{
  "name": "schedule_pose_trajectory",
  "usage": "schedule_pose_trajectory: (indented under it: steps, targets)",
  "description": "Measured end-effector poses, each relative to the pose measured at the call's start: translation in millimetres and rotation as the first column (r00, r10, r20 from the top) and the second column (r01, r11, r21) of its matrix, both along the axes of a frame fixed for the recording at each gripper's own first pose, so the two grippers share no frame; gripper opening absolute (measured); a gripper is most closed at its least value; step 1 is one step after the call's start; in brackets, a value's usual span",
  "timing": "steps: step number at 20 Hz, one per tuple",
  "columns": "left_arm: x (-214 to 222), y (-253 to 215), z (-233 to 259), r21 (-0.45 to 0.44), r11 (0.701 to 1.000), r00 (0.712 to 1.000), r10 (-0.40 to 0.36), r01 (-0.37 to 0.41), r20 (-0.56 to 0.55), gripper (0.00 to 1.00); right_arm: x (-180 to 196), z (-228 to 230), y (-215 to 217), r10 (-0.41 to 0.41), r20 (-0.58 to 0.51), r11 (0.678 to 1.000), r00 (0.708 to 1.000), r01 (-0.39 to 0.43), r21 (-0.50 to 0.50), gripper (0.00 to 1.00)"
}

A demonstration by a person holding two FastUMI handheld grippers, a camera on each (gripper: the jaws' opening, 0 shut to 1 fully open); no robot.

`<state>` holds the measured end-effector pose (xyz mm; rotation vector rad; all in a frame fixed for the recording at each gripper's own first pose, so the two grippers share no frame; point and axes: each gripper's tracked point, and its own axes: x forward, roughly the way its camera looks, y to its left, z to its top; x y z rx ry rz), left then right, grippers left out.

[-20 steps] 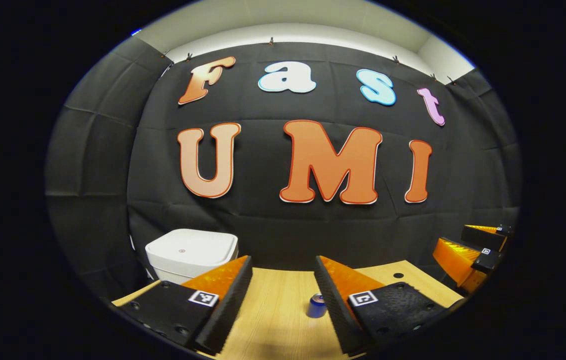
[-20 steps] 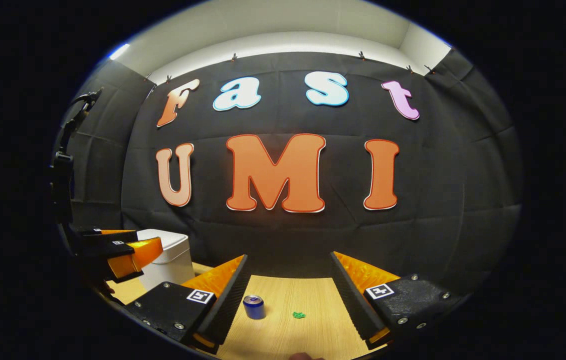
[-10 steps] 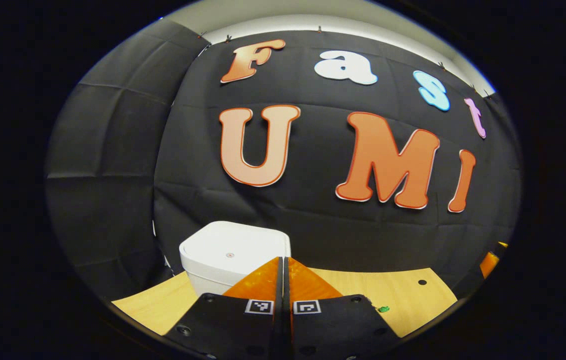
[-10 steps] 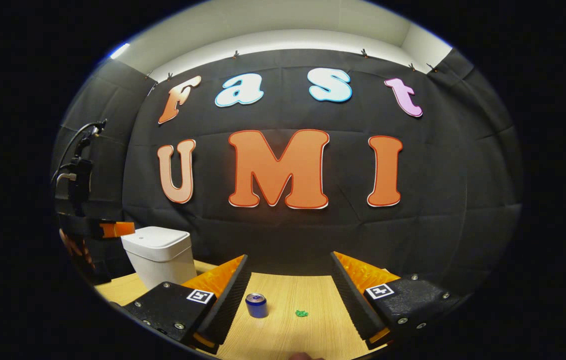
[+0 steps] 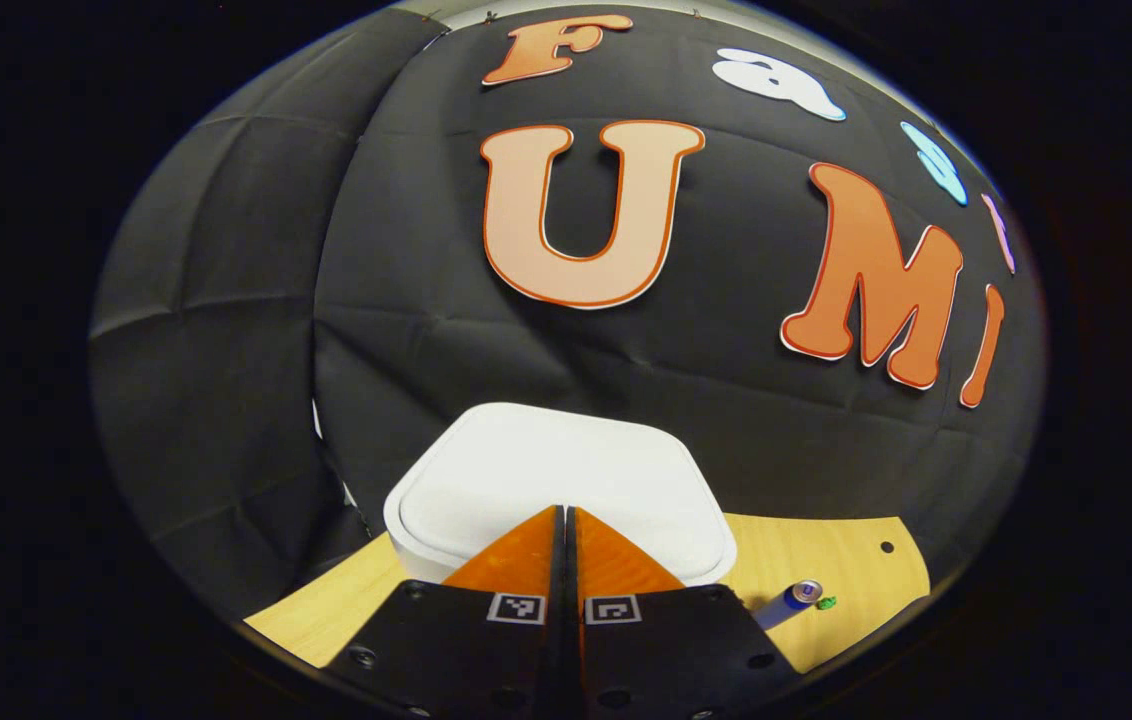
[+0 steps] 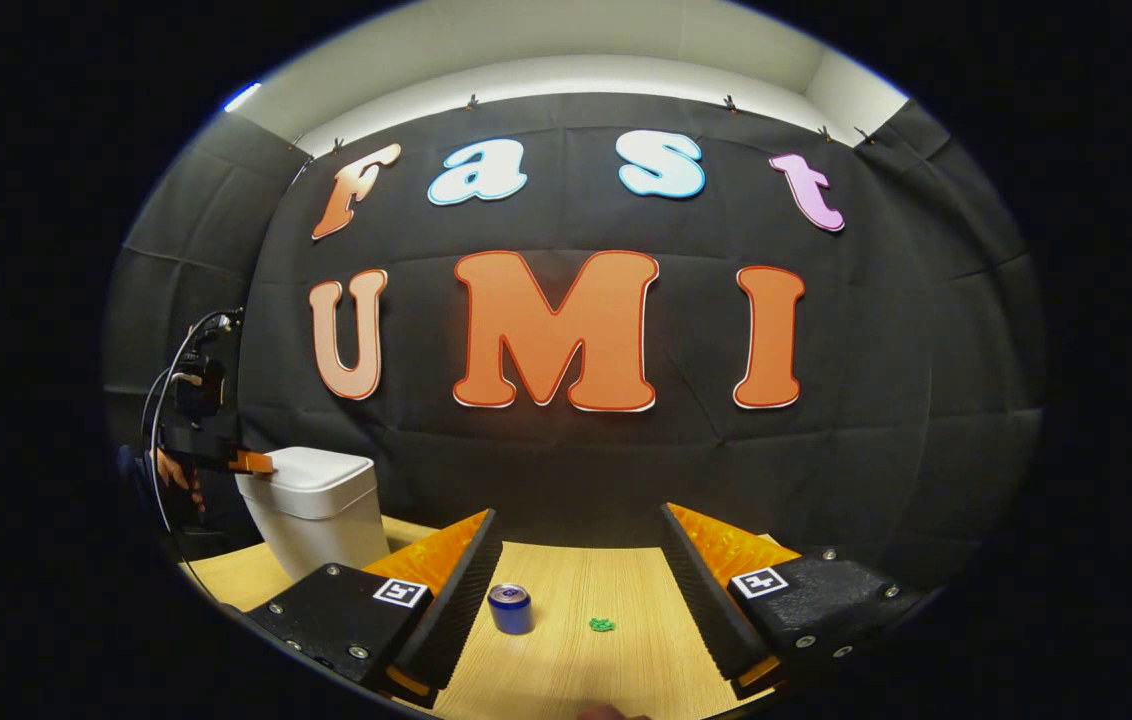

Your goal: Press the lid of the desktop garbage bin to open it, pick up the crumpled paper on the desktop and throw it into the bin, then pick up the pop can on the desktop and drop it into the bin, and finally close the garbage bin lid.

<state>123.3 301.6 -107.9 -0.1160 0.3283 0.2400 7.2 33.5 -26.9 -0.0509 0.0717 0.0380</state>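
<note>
The white garbage bin [image 5: 566,490] stands at the back of the wooden desktop [image 5: 826,555], close to the black cloth wall. Its lid [image 5: 566,470] is down and lies flat on the bin.

In the left gripper view, the left gripper [image 5: 563,520] has its two fingers pressed together with no gap between them, and they hold nothing. The tips are over the near edge of the lid, about at its middle. From this view I cannot tell if the tips touch the lid or only hover just above it. In the right gripper view, the same left gripper [image 6: 251,462] appears at the left side of the bin, level with the top of the lid, and a hand [image 6: 171,470] holds it from behind.

The right gripper [image 6: 581,560] is well apart from the bin, to the right of it and nearer to the person. Its fingers stand wide apart and they hold nothing.

The pop can [image 6: 509,608] stands upright on the desktop, in front of the bin and to its right, just beside the left finger of the right gripper. The crumpled paper [image 6: 602,625] is a small green piece. It lies on the desktop a little farther to the right from the bin than the can, near the can but not touching it. In the left gripper view the pop can [image 5: 788,603] and the crumpled paper [image 5: 826,603] appear to the right of the bin.
</note>
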Motion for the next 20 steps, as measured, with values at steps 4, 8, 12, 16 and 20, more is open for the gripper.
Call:
schedule_pose_trajectory:
  steps: [4,8,12,16,20]
  targets:
    - [1,-9,-9,0.054,0.998,0.997,-0.025,0.029,-0.069,0.01,4,-9,3,0.002,-0.027,1.0,1.0,-0.002,-0.005,0.94]
    - [2,-4,-4,0.064,0.998,0.998,-0.003,0.006,-0.057,0.0,7,-15,-1,0.004,-0.047,1.0,0.999,-0.004,0.001,0.95]
    - [-14,-18,56,0.177,0.984,0.997,0.014,-0.028,0.081,0.01,12,-28,-16,-0.024,-0.076,1.0,0.997,0.024,-0.003,0.94]
    - [-36,-56,121,0.204,0.979,0.965,-0.032,-0.023,0.261,0.23,17,-37,-20,-0.029,-0.09,1.0,0.996,0.028,-0.012,0.94]
    - [-63,-83,120,0.193,0.981,0.962,-0.051,-0.001,0.269,0.77,22,-51,-25,-0.027,-0.099,0.999,0.995,0.023,-0.04,0.95]
